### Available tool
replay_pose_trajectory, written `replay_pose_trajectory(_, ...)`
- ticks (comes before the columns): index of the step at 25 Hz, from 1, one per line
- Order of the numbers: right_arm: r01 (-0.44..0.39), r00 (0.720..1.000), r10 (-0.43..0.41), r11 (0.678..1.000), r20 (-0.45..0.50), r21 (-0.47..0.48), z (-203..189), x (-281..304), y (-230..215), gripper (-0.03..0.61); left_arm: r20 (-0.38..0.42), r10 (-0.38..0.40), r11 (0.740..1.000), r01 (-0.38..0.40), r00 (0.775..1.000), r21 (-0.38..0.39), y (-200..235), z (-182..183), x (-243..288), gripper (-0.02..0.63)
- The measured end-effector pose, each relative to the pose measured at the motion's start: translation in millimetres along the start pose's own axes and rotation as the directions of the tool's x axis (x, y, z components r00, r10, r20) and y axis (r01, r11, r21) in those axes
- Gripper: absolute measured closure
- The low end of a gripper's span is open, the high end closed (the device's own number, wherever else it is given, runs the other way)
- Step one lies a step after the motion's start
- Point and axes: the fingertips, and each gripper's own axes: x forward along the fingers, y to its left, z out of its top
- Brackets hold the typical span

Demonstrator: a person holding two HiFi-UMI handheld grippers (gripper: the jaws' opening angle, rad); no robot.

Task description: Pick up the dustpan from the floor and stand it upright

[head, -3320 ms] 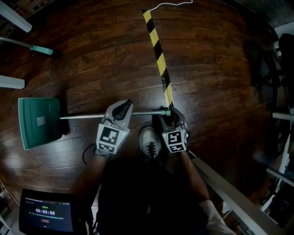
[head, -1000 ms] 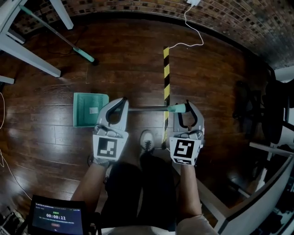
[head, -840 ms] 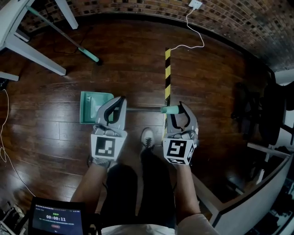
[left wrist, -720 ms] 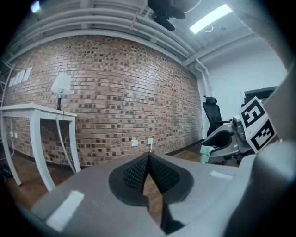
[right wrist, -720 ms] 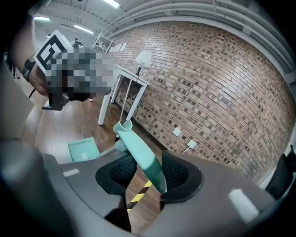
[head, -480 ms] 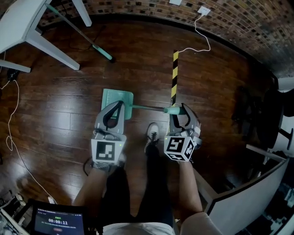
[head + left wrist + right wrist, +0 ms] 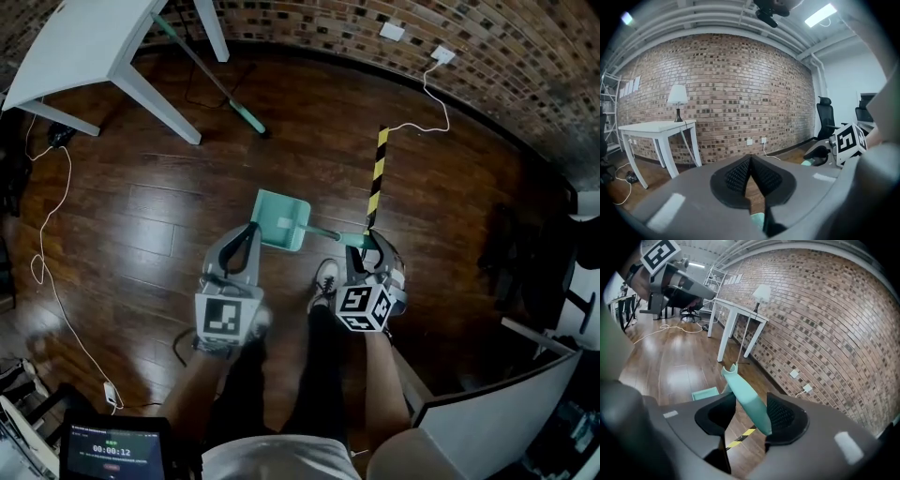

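The teal dustpan [image 7: 281, 220] rests with its pan on the wood floor just ahead of the person's shoe [image 7: 325, 281]. Its pole slopes up to a teal grip [image 7: 743, 392], which lies between the jaws of my right gripper [image 7: 372, 246]. Those jaws are opening: the grip leans against the right-hand pad [image 7: 782, 416], with a clear gap to the other. The pan [image 7: 705, 393] shows small below. My left gripper [image 7: 247, 232] hovers left of the pan, off the pole. In the left gripper view its pads [image 7: 750, 164] meet at the tip, with nothing between them.
A white table [image 7: 94, 47] stands at the back left, with a teal-handled broom [image 7: 211, 80] leaning by it. Yellow-black tape [image 7: 378, 178] runs toward the brick wall [image 7: 375, 37]. White cables [image 7: 56, 244] trail on the left floor. Office chairs [image 7: 525, 272] and a desk edge stand to the right.
The dustpan swung from lying out to the left to sitting close before the feet, handle raised. Both grippers rose. The left gripper came off the pole; the right jaws widened.
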Motion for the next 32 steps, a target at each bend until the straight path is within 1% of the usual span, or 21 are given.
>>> replay_pose_trajectory(3, -0.02, 1.0, 0.02, 0.999, -0.009, -0.034, 0, -2, -1, 0.357, -0.002, -0.002, 1.0, 0.002, 1.0, 0.01, 0, 12, -2, 0.612)
replay_pose_trajectory(6, -0.066, 0.998, 0.065, 0.997, -0.013, -0.044, 2, -1, 0, 0.35, 0.008, 0.004, 1.0, -0.004, 1.0, 0.009, 0, 22, -5, 0.612)
replay_pose_trajectory(9, -0.112, 0.994, 0.111, 0.991, -0.014, -0.073, 7, -1, -2, 0.347, 0.002, -0.01, 0.999, 0.01, 1.0, 0.033, -5, 32, -4, 0.612)
replay_pose_trajectory(10, -0.126, 0.992, 0.126, 0.99, -0.009, -0.062, 10, -3, -2, 0.347, 0.005, -0.013, 0.999, 0.013, 1.0, 0.037, -6, 35, -3, 0.612)
replay_pose_trajectory(13, -0.164, 0.986, 0.163, 0.986, 0.016, 0.03, 19, -14, 5, 0.353, 0.008, -0.023, 0.998, 0.023, 1.0, 0.066, -9, 43, -8, 0.612)
replay_pose_trajectory(16, -0.181, 0.983, 0.181, 0.98, 0.009, 0.086, 26, -34, 9, 0.353, 0.01, -0.032, 0.996, 0.031, 0.999, 0.082, -8, 54, -21, 0.612)
replay_pose_trajectory(19, -0.166, 0.986, 0.16, 0.97, 0.047, 0.179, 47, -65, 2, 0.355, 0.031, -0.041, 0.996, 0.038, 0.999, 0.079, -3, 69, -40, 0.612)
replay_pose_trajectory(21, -0.16, 0.985, 0.14, 0.963, 0.103, 0.217, 70, -93, -7, 0.396, 0.052, -0.058, 0.996, 0.054, 0.997, 0.077, -4, 85, -53, 0.612)
replay_pose_trajectory(23, -0.147, 0.981, 0.114, 0.964, 0.157, 0.223, 94, -126, -13, 0.431, 0.083, -0.079, 0.994, 0.072, 0.993, 0.085, -8, 104, -67, 0.612)
replay_pose_trajectory(25, -0.115, 0.977, 0.066, 0.965, 0.204, 0.237, 117, -161, -16, 0.47, 0.118, -0.105, 0.991, 0.094, 0.987, 0.093, -12, 123, -86, 0.612)
replay_pose_trajectory(29, -0.031, 0.957, -0.058, 0.954, 0.284, 0.297, 161, -220, -14, 0.539, 0.176, -0.179, 0.979, 0.158, 0.968, 0.126, -17, 156, -128, 0.612)
replay_pose_trajectory(30, -0.022, 0.95, -0.075, 0.952, 0.302, 0.305, 169, -233, -11, 0.557, 0.186, -0.196, 0.976, 0.172, 0.963, 0.137, -19, 162, -138, 0.612)
replay_pose_trajectory(32, -0.012, 0.937, -0.094, 0.954, 0.337, 0.3, 185, -258, -8, 0.565, 0.203, -0.213, 0.972, 0.187, 0.956, 0.142, -20, 174, -155, 0.612)
